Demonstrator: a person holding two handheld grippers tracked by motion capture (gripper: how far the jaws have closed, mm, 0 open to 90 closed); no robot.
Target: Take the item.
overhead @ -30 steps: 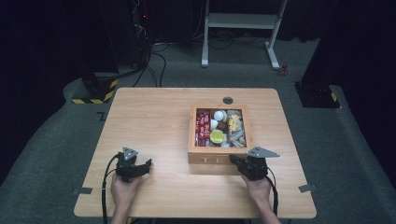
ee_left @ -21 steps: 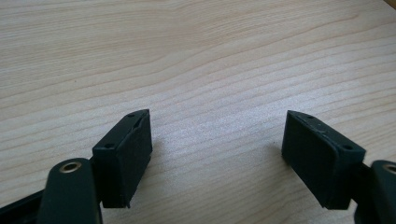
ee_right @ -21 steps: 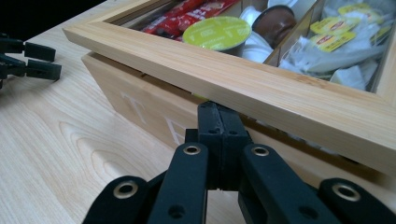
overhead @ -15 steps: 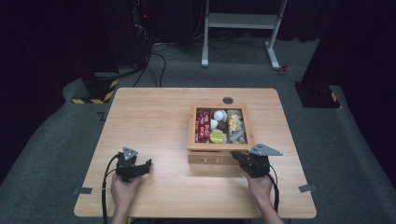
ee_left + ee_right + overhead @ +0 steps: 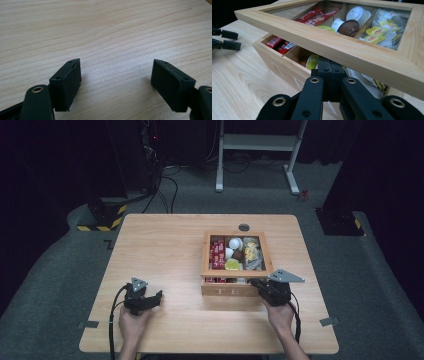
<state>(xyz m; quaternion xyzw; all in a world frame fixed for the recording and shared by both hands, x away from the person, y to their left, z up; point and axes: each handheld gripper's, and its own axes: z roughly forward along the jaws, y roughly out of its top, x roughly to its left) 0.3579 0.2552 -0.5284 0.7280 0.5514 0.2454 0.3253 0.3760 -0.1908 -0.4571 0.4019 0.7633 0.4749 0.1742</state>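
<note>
Two tongs are at work: the right tongs [image 5: 329, 72], pressed together, sit under the raised lid [image 5: 352, 47] of the box [image 5: 235, 287] near the tabletop's [image 5: 165, 245] right front edge; the left tongs [image 5: 116, 85] rest spread near the left front corner.

The raised glass-paned wooden lid [image 5: 342, 47] hides the closed tips of the right hand-held gripper [image 5: 331, 65]. Printing on the red sachets [image 5: 217, 254] is too small to read from above.

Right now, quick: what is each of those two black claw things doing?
Left gripper: open, holding nothing, over the light wooden table.
Right gripper: shut, tips under the raised glass-paned lid of the wooden box.
</note>
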